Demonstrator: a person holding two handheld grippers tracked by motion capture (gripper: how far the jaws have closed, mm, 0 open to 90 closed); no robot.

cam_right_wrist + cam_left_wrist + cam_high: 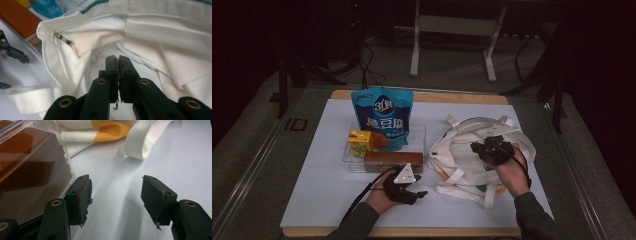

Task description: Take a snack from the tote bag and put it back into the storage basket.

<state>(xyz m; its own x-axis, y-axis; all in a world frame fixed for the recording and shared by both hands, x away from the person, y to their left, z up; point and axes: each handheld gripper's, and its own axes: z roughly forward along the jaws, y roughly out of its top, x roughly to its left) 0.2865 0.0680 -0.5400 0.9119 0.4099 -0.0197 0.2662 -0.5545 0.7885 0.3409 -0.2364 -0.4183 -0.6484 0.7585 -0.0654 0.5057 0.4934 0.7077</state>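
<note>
Right hand-held gripper (490,148) is parked over the white cloth bag (472,155), jaws pressed fully together; whether any cloth is pinched between them can't be told. From the right gripper view, the closed tips (118,65) are seen poking into the bag's open mouth, with a small metal zipper pull (65,40) hanging at the hem. Left hand-held gripper (409,192) is held low near the front of the bench (317,195), jaws spread wide with nothing between them (115,200). Just beside its one jaw, the clear plastic tray (63,150) is seen, with a brown box (392,160) lying in it. A yellow juice carton (360,142) and a blue snack pouch (383,117) are stood in the same tray, pouch upright at the back. A white strap (140,142) of the bag is laid on the bench ahead of the left jaws.
</note>
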